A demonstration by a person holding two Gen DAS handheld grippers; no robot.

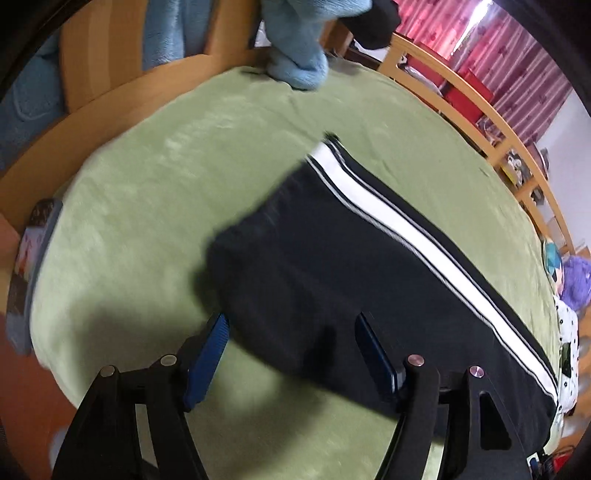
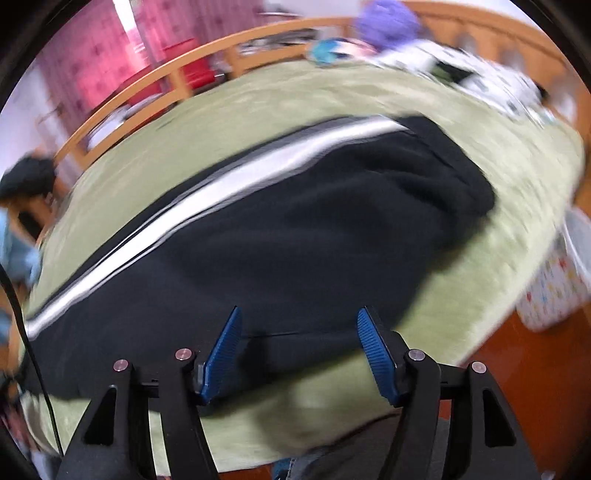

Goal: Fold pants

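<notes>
Black pants (image 1: 332, 266) with a white side stripe (image 1: 406, 225) lie folded lengthwise on a green blanket (image 1: 147, 206). My left gripper (image 1: 291, 321) is open, hovering over the near edge of the pants at one end, holding nothing. In the right wrist view the same pants (image 2: 295, 229) and their stripe (image 2: 221, 184) lie on the blanket (image 2: 480, 258), blurred by motion. My right gripper (image 2: 299, 317) is open above the near edge of the pants, holding nothing.
A light blue towel (image 1: 295, 55) hangs at the far edge of the bed. A wooden rail (image 1: 480, 107) runs along the far side, with pink curtains (image 1: 517, 55) behind. A purple plush (image 2: 388, 22) and spotted fabric (image 2: 491, 81) lie at the bed's end. A patterned box (image 2: 554, 288) stands beside the bed.
</notes>
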